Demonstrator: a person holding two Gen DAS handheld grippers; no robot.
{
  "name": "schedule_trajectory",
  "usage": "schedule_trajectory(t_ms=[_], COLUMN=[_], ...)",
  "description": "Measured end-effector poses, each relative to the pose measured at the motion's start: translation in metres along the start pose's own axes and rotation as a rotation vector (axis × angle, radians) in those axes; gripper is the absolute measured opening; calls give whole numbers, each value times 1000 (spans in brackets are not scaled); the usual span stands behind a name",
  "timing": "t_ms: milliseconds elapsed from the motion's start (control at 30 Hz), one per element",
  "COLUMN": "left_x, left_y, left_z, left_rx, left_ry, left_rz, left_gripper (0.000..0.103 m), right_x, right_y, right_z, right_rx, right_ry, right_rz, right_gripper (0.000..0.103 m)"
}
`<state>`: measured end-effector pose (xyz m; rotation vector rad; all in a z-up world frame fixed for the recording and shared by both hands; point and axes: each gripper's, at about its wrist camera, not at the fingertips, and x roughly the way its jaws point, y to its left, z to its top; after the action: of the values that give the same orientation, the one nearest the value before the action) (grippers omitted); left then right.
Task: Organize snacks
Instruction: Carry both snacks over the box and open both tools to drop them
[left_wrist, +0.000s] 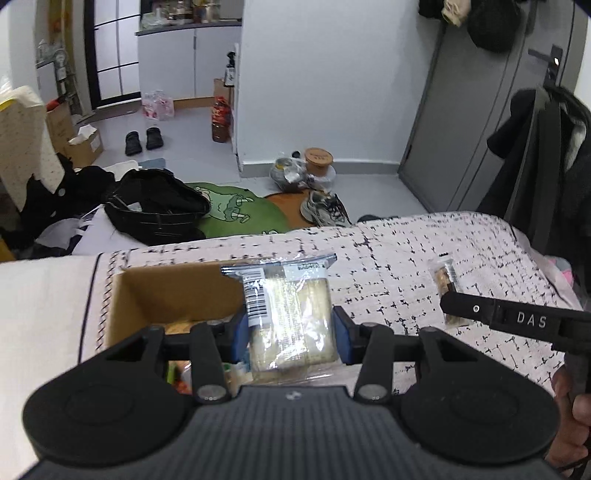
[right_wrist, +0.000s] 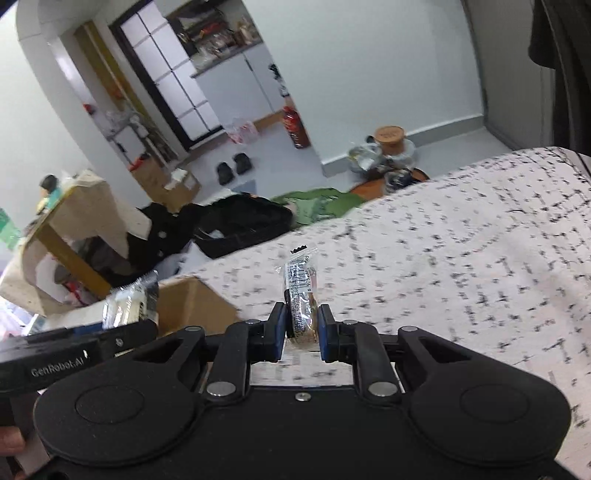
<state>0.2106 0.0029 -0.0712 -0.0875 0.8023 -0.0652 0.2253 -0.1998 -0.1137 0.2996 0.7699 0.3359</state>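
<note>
My left gripper (left_wrist: 290, 328) is shut on a clear packet of pale wafer biscuits (left_wrist: 291, 314) with a barcode label, held upright above the open cardboard box (left_wrist: 147, 291) on the bed. The same packet (right_wrist: 127, 301) shows at the left of the right wrist view, over the box (right_wrist: 195, 302). My right gripper (right_wrist: 301, 330) is shut on a small clear-wrapped snack bar (right_wrist: 301, 291), lifted off the patterned bedcover (right_wrist: 461, 266). In the left wrist view that bar (left_wrist: 445, 280) sticks out past the right gripper's black finger (left_wrist: 465, 308). Colourful snacks lie inside the box (left_wrist: 177, 376).
The bed's far edge drops to a floor cluttered with a black bag (left_wrist: 155, 206), a green rug (left_wrist: 240, 210), sneakers (left_wrist: 325, 210) and a lidded jar (left_wrist: 318, 160). A dark coat (left_wrist: 543, 155) hangs at the right by a grey door (left_wrist: 480, 110). A hand (left_wrist: 576, 417) holds the right gripper.
</note>
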Motion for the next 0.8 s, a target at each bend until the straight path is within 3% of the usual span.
schedule_trajectory(t_ms=[500, 800], left_x=[-37, -32], left_y=[49, 76], left_z=[-17, -35], left_rx=[-92, -135], left_ry=[-66, -34], left_rz=[7, 18], left_gripper=[45, 45], right_x=[-1, 8], right_y=[69, 101], right_z=[-18, -32], right_rx=[-99, -142], right_ry=[-18, 11], right_rz=[65, 85], right_gripper=[18, 18])
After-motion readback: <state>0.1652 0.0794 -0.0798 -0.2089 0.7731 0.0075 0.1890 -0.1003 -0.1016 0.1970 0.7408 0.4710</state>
